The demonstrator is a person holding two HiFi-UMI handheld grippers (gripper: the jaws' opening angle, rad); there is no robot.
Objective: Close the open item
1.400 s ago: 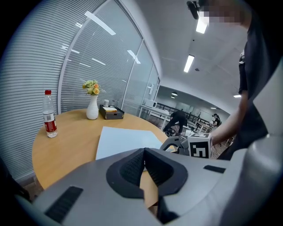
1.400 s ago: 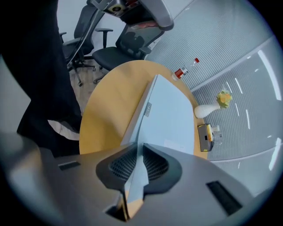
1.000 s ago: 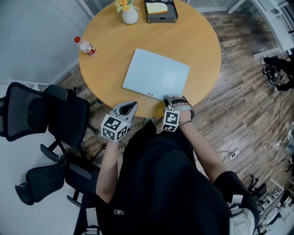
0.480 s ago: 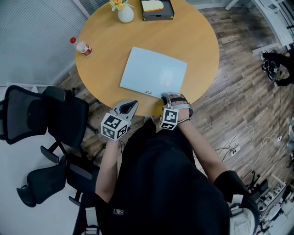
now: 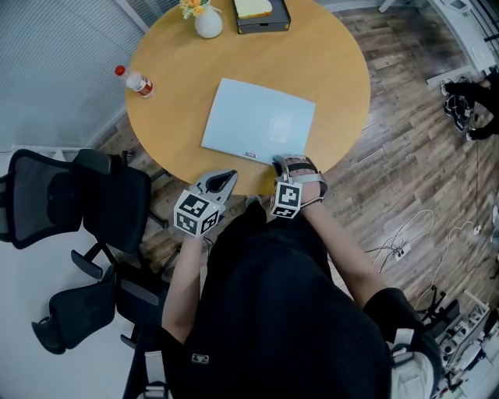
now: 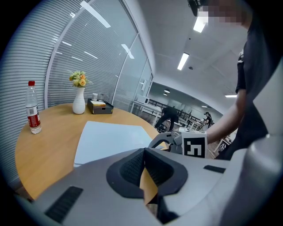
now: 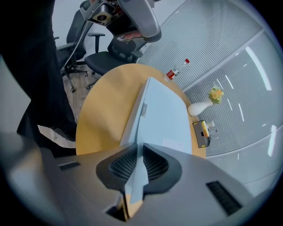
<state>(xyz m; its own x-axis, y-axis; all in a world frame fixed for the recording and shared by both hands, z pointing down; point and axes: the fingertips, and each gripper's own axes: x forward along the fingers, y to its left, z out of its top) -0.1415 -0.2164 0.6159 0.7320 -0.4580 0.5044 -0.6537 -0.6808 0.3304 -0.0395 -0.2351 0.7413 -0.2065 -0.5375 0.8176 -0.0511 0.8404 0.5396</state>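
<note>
Blue on wood: see the laptop (image 5: 259, 122) near the front edge of the table (image 5: 335, 70). Lies flat, lid down, no gap showing. Looks like the closing is done, or nearly so.

Right gripper (image 5: 279, 161) at the laptop's front edge, fingers pinched on that thin edge. Left gripper (image 5: 227, 178) just off the table's front edge, fingers together, holding nothing.

Left to do, most likely: let go and pull back.

Bottle (image 5: 134, 80), vase (image 5: 207, 23) and box (image 5: 262, 14) by the far edge.

On table (image 5: 331, 66), bottle (image 5: 134, 81) left of laptop (image 5: 260, 121)
</note>
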